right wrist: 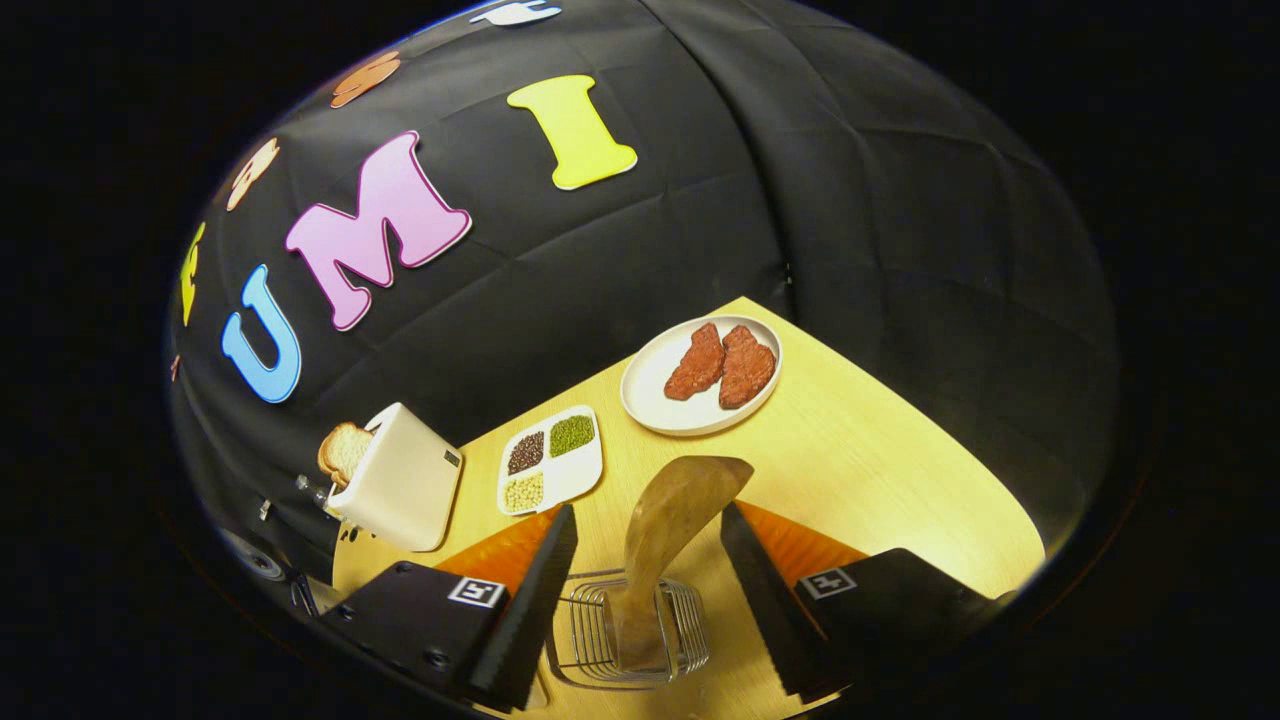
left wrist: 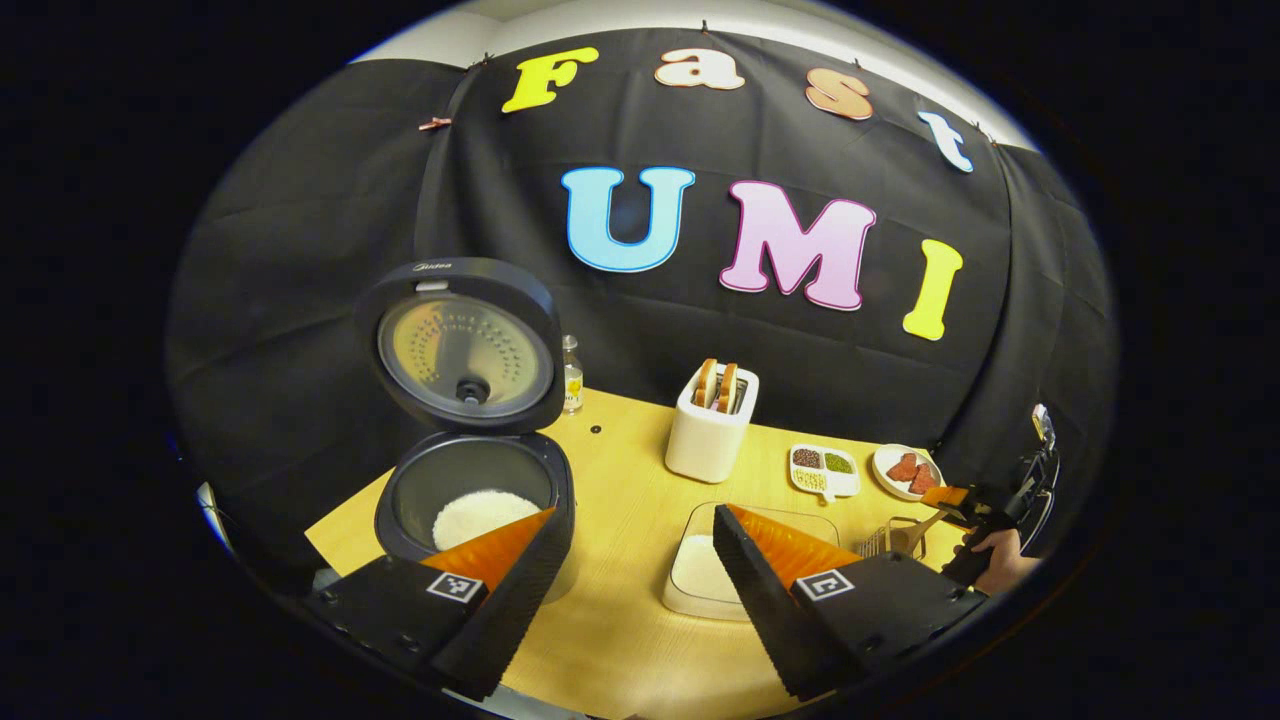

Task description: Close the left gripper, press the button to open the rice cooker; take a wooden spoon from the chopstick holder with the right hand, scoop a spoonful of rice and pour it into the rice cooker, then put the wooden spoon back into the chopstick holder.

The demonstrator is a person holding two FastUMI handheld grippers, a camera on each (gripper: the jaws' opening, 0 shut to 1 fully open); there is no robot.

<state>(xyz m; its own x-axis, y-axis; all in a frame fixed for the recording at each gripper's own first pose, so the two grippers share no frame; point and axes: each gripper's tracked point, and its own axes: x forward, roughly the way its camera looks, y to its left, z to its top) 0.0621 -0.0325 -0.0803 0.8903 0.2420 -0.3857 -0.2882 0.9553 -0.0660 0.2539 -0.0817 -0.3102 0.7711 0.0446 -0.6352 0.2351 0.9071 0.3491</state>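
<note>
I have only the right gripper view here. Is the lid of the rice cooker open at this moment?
Observer: Yes. In the left gripper view the rice cooker stands at the table's corner with its lid raised upright.
Operator: Thank you. Is there something inside the pot?
Observer: A heap of white rice lies at the bottom of it.

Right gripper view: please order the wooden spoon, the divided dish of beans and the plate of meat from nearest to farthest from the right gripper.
1. Wooden spoon, between the open fingers.
2. Divided dish of beans, ahead, left.
3. Plate of meat, farthest, ahead.
</note>
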